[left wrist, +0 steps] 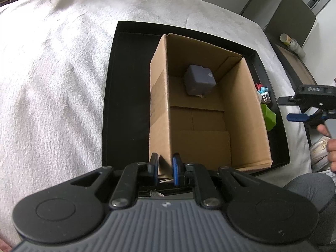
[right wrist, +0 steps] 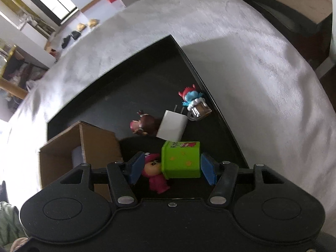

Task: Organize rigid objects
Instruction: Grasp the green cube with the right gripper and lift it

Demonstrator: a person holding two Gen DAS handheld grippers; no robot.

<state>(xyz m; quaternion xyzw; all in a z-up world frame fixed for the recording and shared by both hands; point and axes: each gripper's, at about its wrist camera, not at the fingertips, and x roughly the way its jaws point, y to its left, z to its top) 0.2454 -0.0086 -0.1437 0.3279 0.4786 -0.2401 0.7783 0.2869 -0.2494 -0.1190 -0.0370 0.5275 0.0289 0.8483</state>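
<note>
Holding steady: left gripper pinches the cardboard box wall at its near corner, inside the black tray.
Picking next: right gripper hangs spread wide around the green block, pads apart from it; centre, lower, then close squarely.
Obstacle: pink figure touches the block's left side, likely to snag.
Already boxed: grey cube.
Unclear: white charger, blue figure partly overlapped; block's base hidden.

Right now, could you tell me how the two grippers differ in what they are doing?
The left gripper is shut on the cardboard box wall; the right gripper is open, its fingers either side of the green cube. Left is over the box, right over loose toys. Both are above the black tray.
</note>
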